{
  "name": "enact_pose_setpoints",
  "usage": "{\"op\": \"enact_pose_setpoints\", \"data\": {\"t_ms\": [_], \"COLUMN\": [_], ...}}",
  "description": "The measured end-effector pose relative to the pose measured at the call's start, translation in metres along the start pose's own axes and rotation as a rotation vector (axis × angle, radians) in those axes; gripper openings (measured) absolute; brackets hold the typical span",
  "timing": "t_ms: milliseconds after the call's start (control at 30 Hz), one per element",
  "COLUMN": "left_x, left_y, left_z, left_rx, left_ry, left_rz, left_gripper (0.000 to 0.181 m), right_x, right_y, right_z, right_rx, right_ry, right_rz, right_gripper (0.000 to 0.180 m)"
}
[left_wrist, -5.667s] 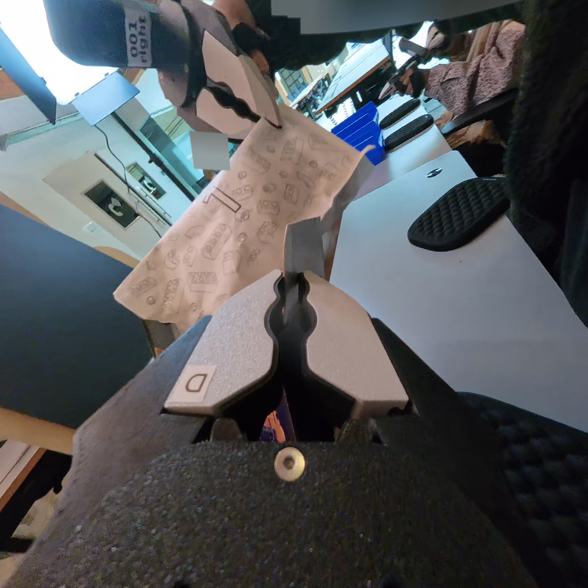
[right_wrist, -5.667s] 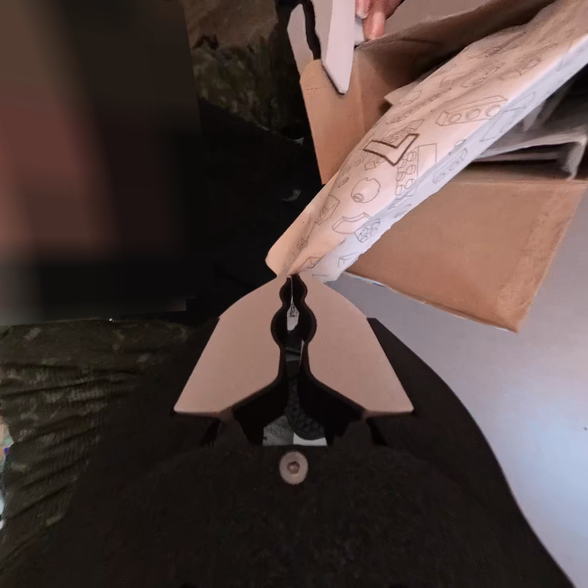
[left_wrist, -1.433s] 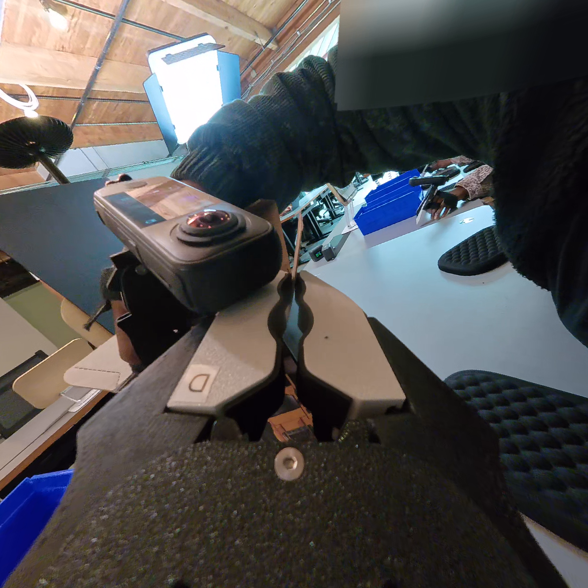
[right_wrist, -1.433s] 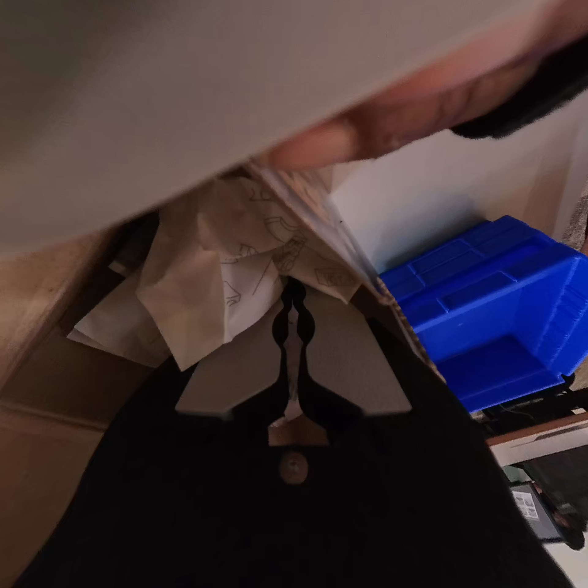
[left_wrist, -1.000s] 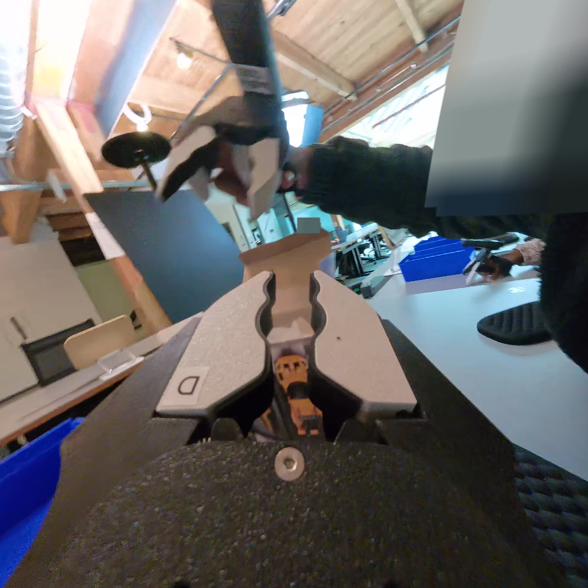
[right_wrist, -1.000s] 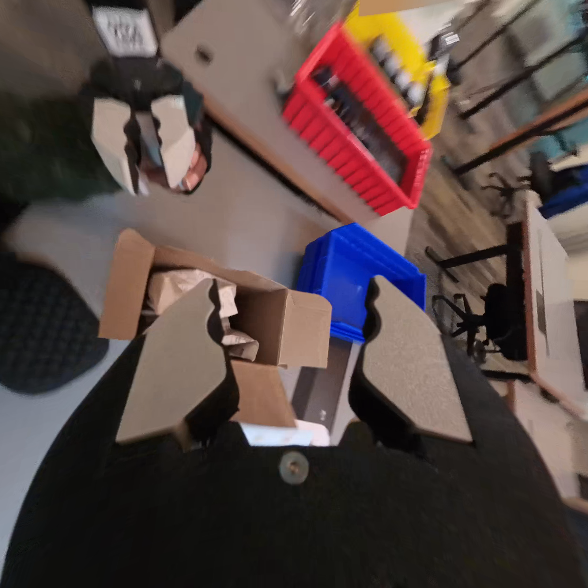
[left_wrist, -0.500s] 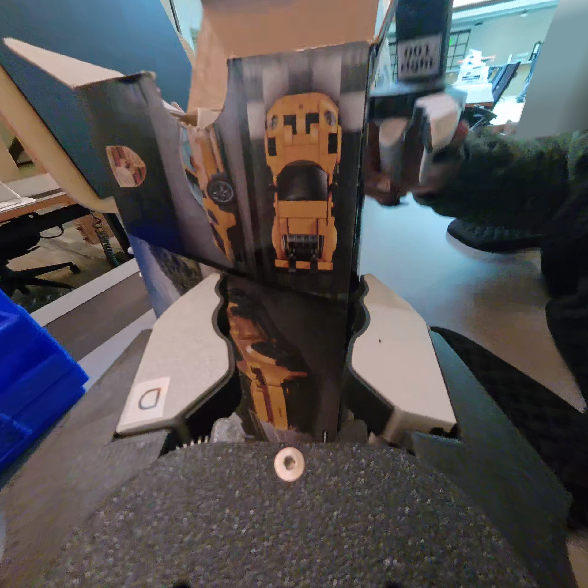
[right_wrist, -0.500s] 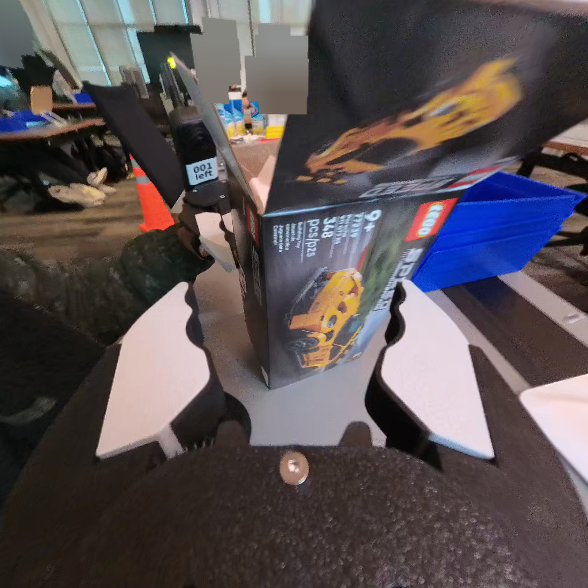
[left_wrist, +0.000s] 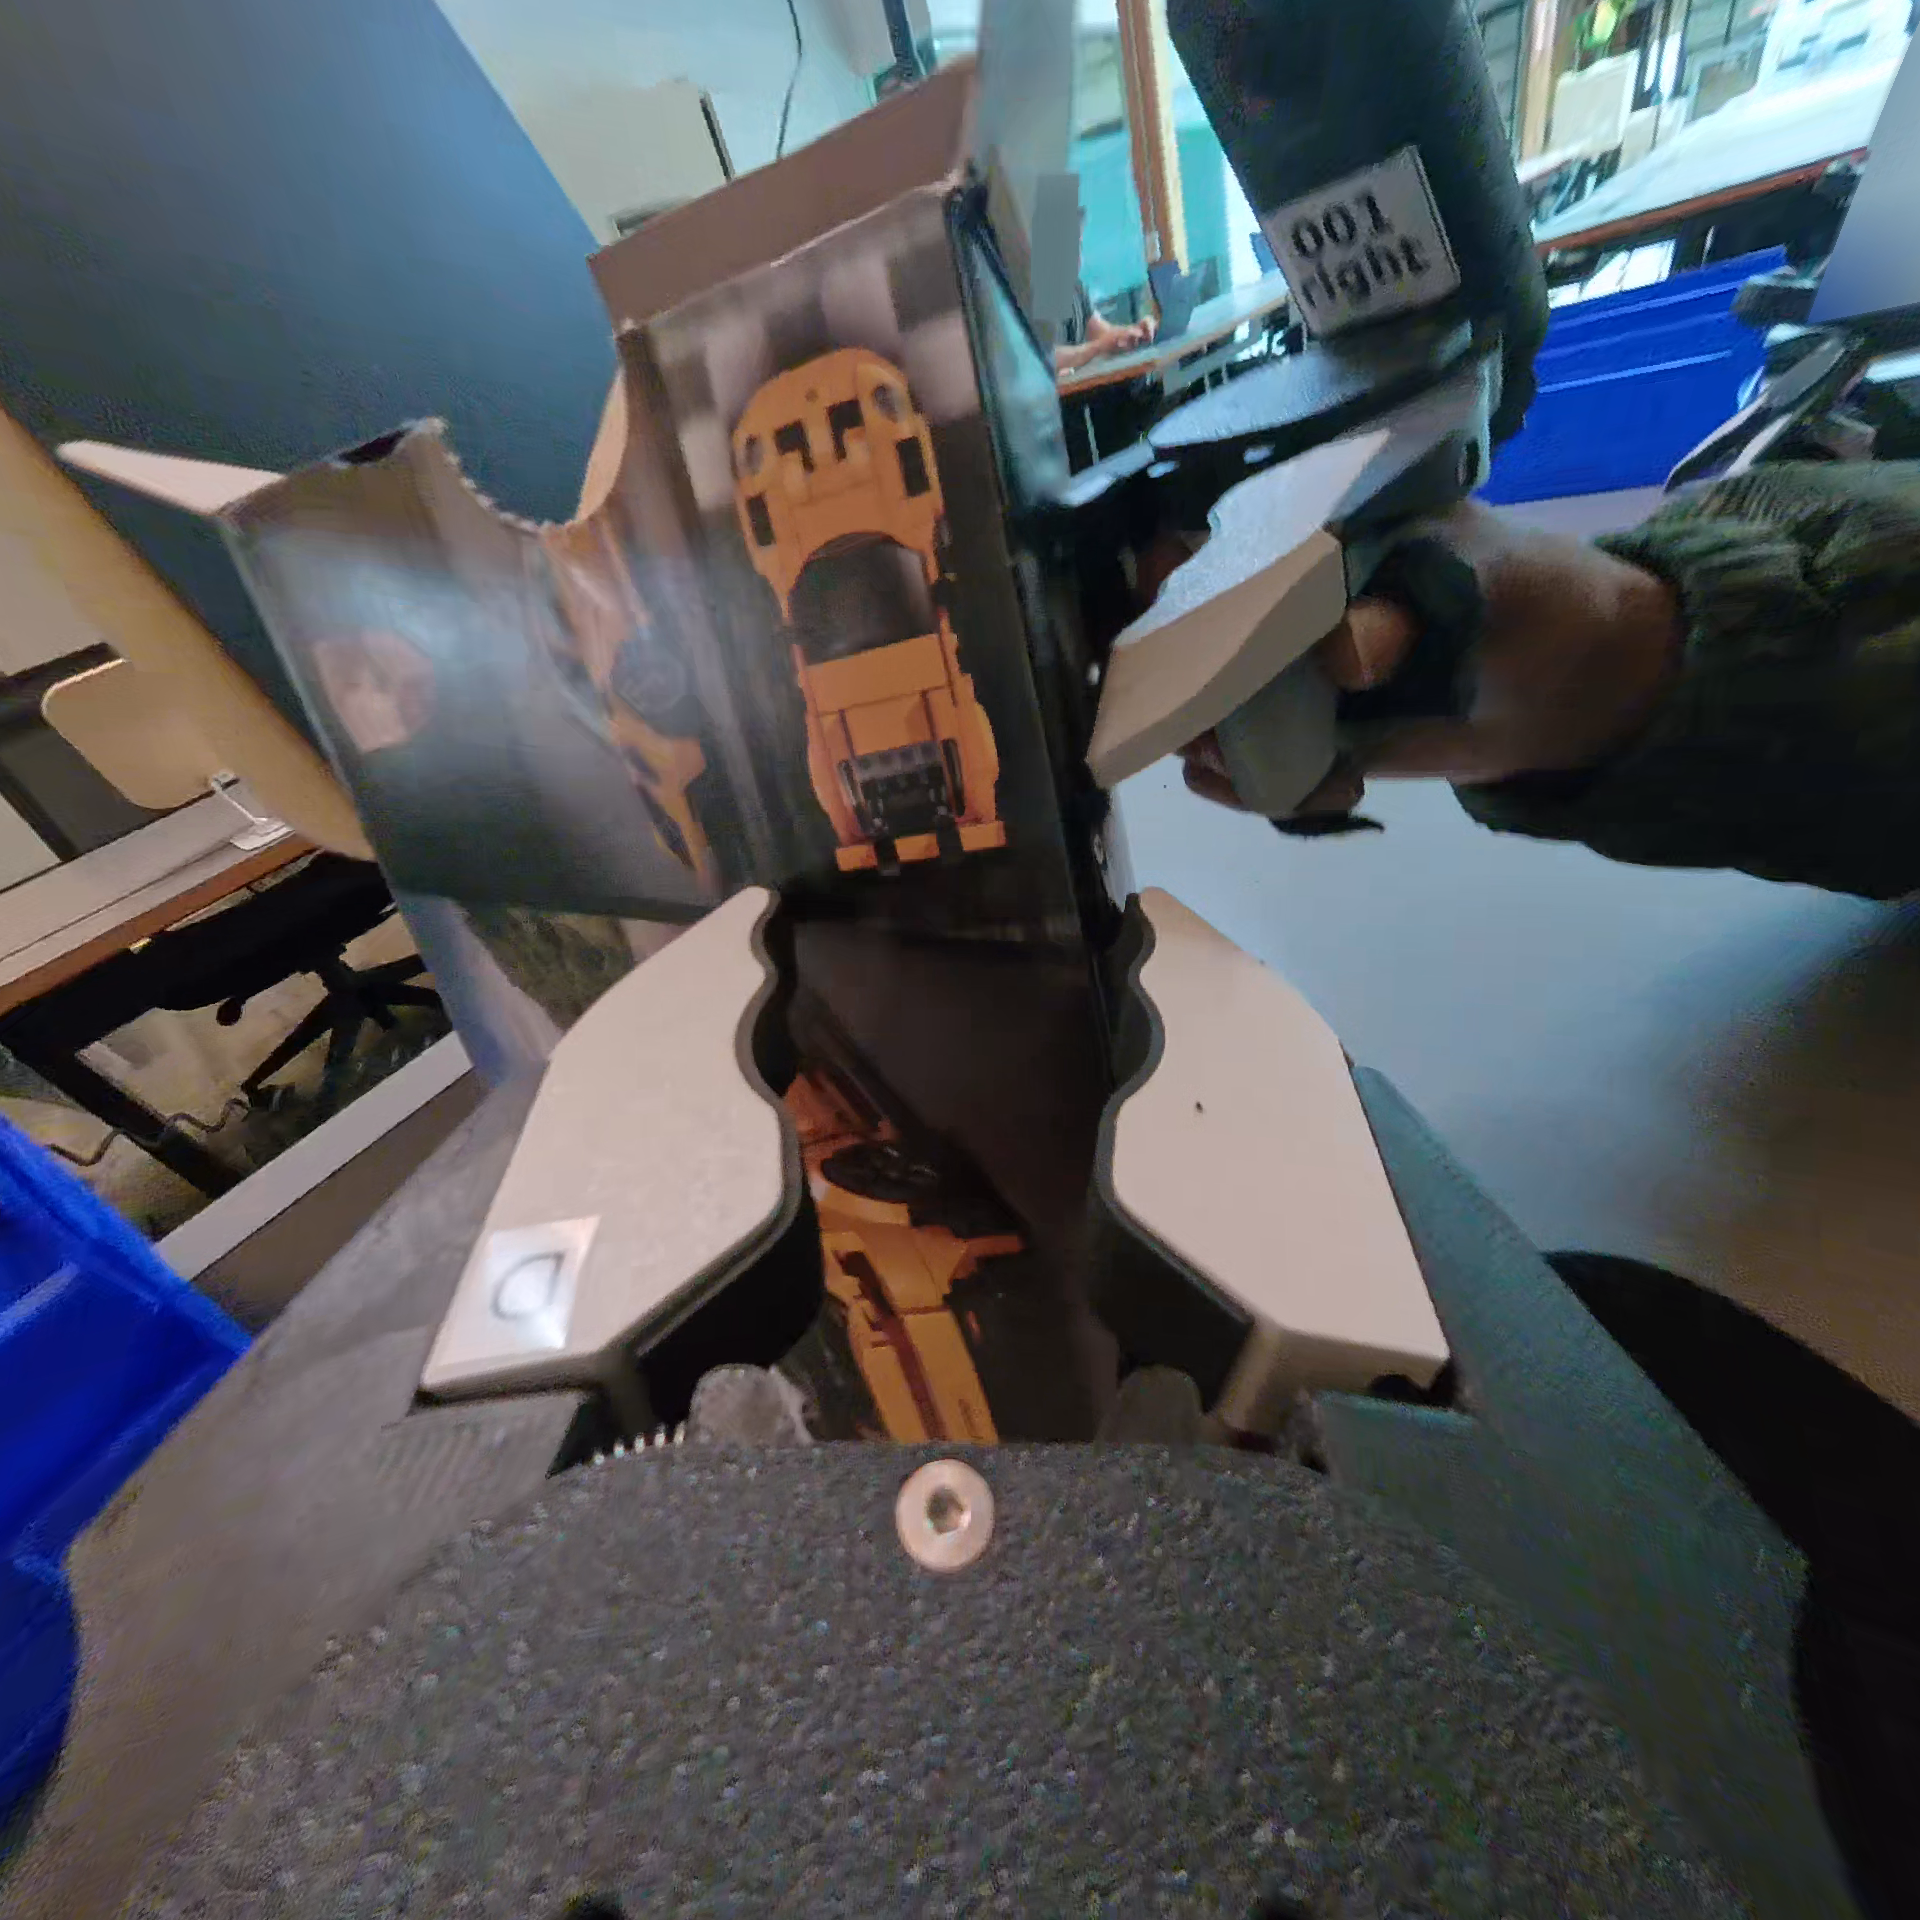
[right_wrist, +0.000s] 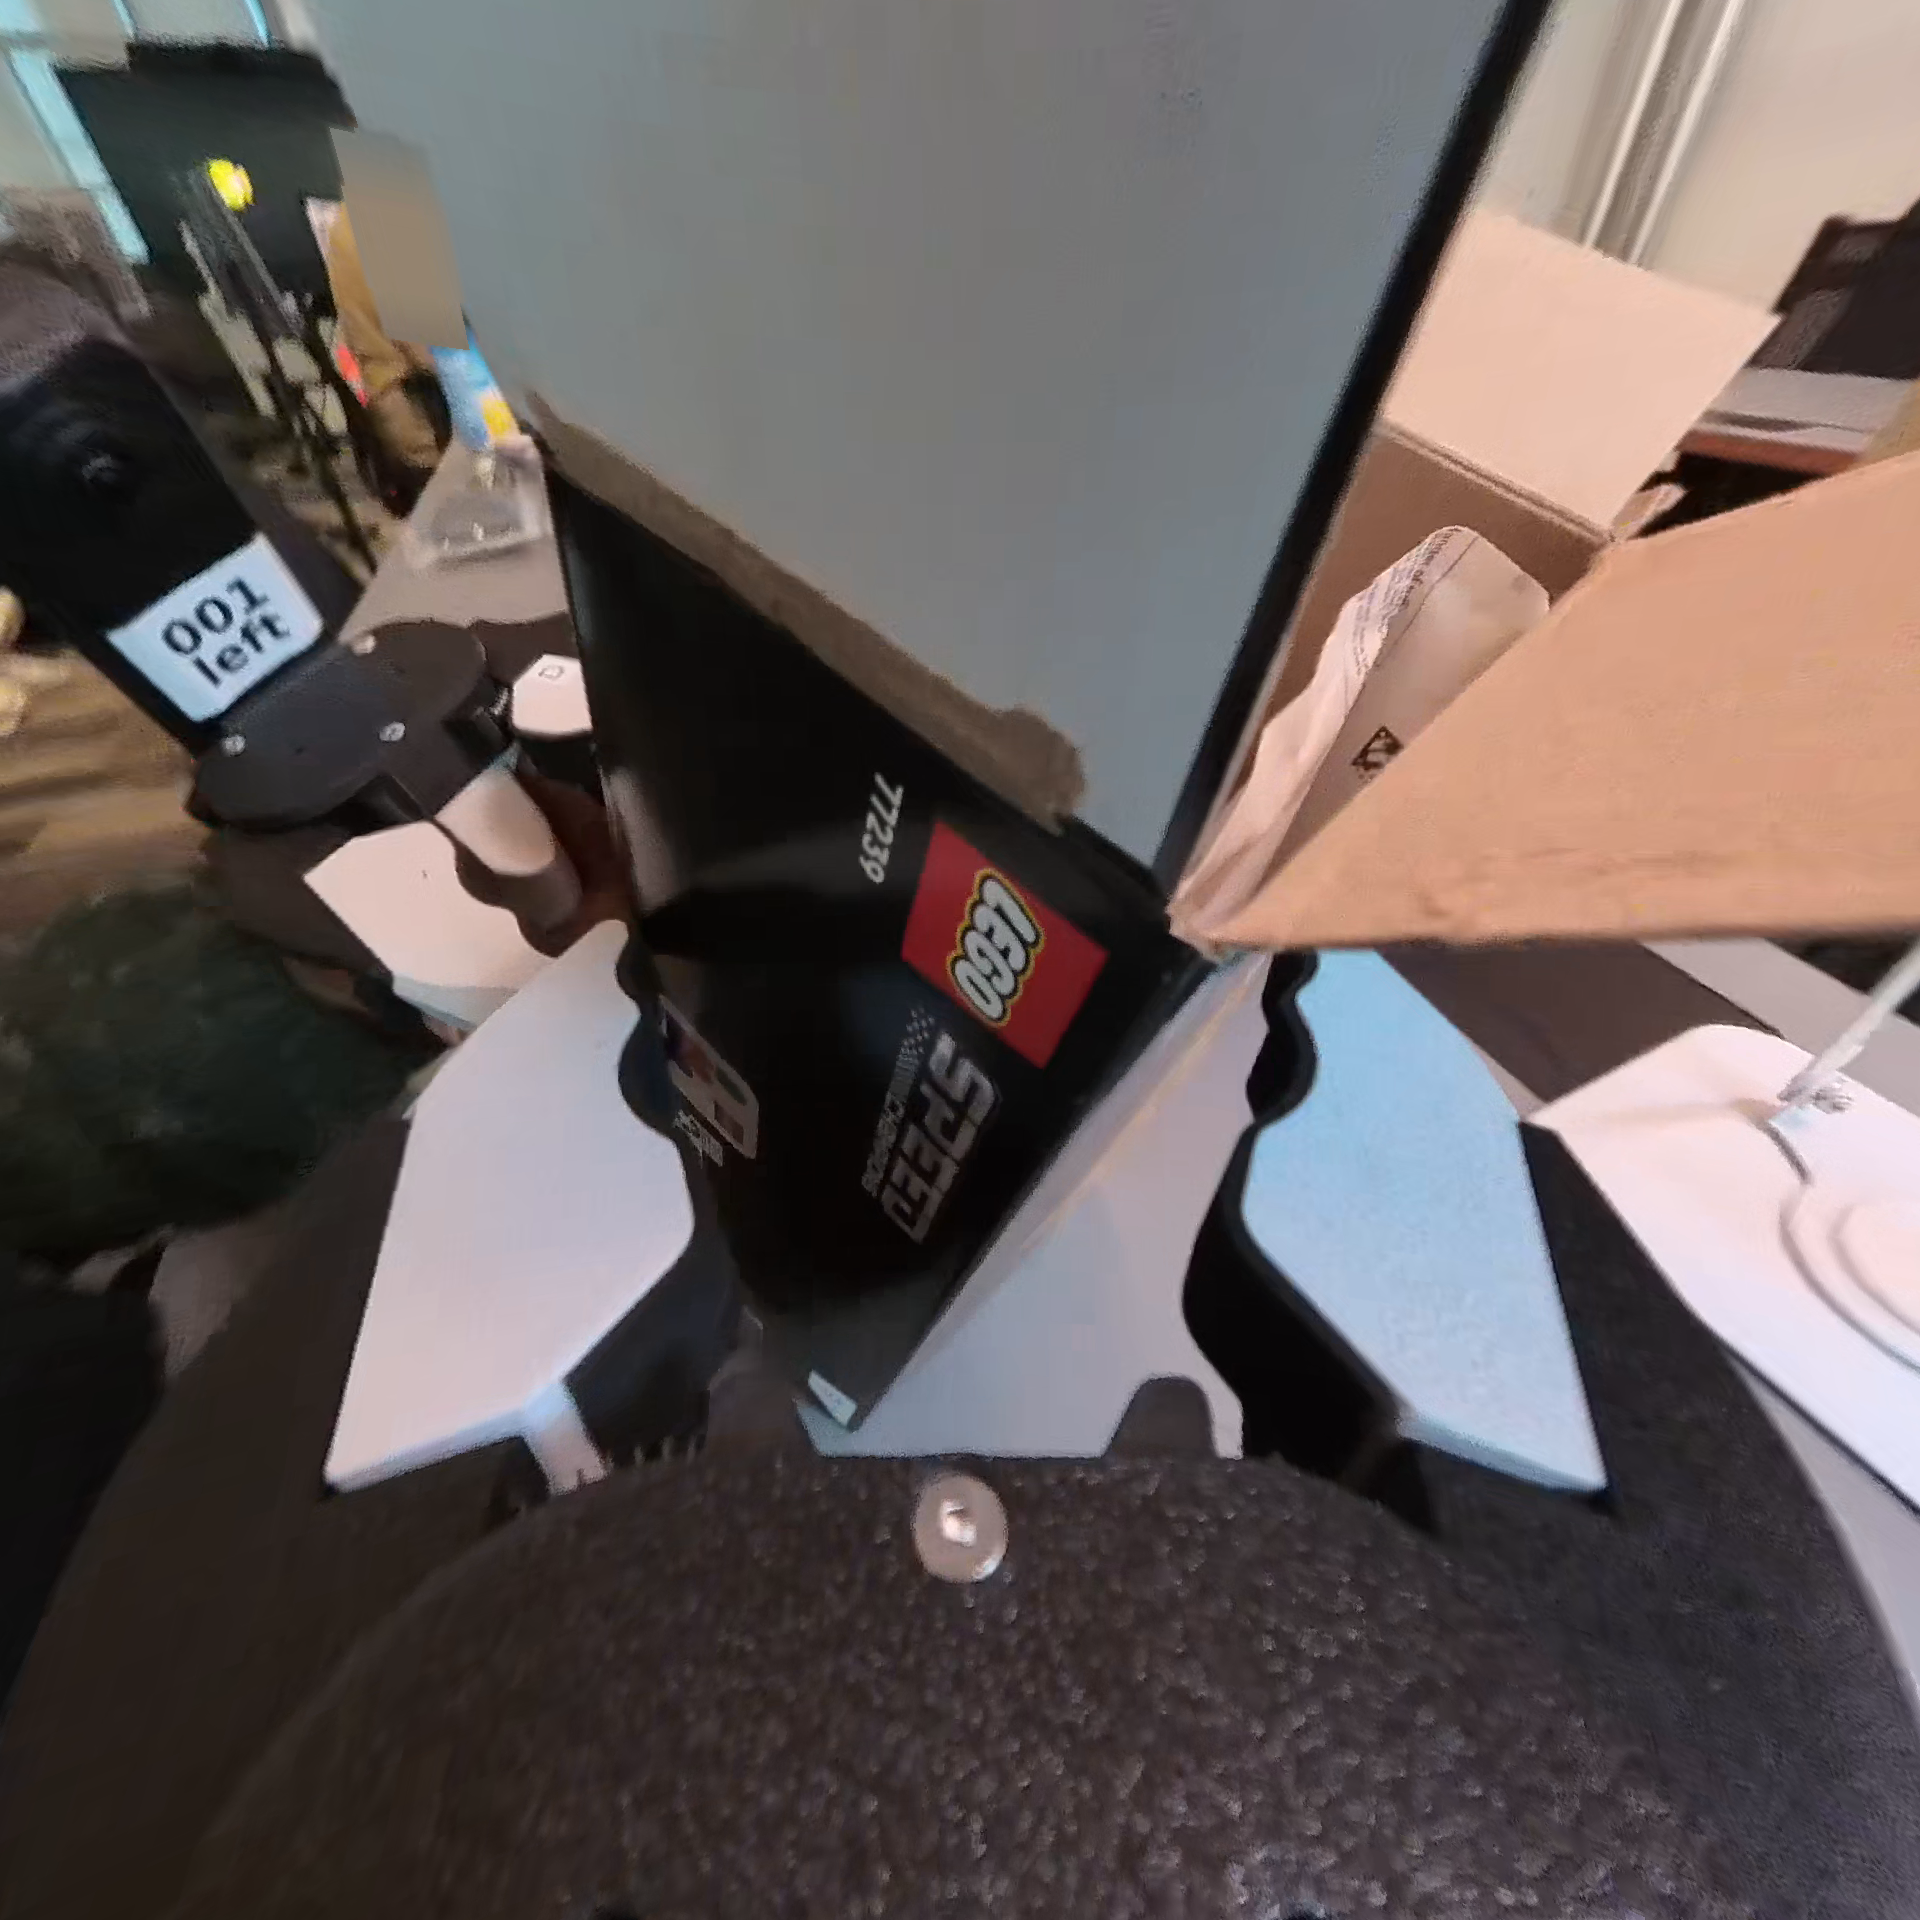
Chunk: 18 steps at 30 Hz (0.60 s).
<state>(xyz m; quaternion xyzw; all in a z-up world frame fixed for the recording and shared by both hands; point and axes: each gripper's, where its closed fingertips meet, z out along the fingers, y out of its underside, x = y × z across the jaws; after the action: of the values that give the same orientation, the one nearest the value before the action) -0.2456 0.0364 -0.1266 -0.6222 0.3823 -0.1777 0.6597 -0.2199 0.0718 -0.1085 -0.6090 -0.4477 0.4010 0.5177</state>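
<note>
A black toy box (left_wrist: 883, 623) with an orange car printed on it stands upright on the white table (left_wrist: 1558, 1039), its top flaps open. My left gripper (left_wrist: 948, 914) is shut on its narrow face, with one finger pressed on each side. My right gripper (right_wrist: 956, 951) is open, and the box's lower corner (right_wrist: 914, 1091) sits between its wide-apart fingers. The right gripper also shows in the left wrist view (left_wrist: 1164, 717), beside the box's right side. The left gripper shows in the right wrist view (right_wrist: 540, 758) at the box's far side. A white paper bag (right_wrist: 1382, 665) sticks out under a brown flap (right_wrist: 1610, 790).
A blue bin (left_wrist: 62, 1403) sits at the left edge, with more blue bins (left_wrist: 1642, 364) far right. A black mat (left_wrist: 1766, 1403) lies at the lower right. A white pad with a cable (right_wrist: 1766, 1195) lies right of the box. Desks and chairs stand behind.
The left jaws have closed in onto the box's sides. The right gripper has moved close to the box, so that its corner now lies between the open fingers.
</note>
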Motion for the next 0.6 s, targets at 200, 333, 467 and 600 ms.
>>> {"op": "enact_pose_setpoints", "data": {"t_ms": [200, 333, 467, 600], "left_x": [0.046, 0.091, 0.111, 0.056], "left_y": [-0.011, -0.029, -0.054, -0.065], "left_z": [0.064, 0.112, 0.129, 0.100], "left_rx": [-0.105, -0.090, -0.030, 0.109], "left_ry": [0.001, 0.076, 0.223, 0.220], "left_rz": [-0.070, -0.052, -0.042, -0.113], "left_gripper": [0.057, 0.040, 0.044, 0.038], "right_x": [0.036, 0.071, 0.090, 0.095], "right_y": [-0.003, 0.006, 0.007, 0.005], "right_z": [-0.089, -0.143, -0.159, -0.172], "right_rx": [-0.080, -0.062, 0.014, 0.031], "right_ry": [-0.211, -0.428, -0.398, -0.114], "right_rz": [-0.140, -0.069, -0.014, -0.069], "right_gripper": [0.087, 0.088, 0.084, 0.103]}}
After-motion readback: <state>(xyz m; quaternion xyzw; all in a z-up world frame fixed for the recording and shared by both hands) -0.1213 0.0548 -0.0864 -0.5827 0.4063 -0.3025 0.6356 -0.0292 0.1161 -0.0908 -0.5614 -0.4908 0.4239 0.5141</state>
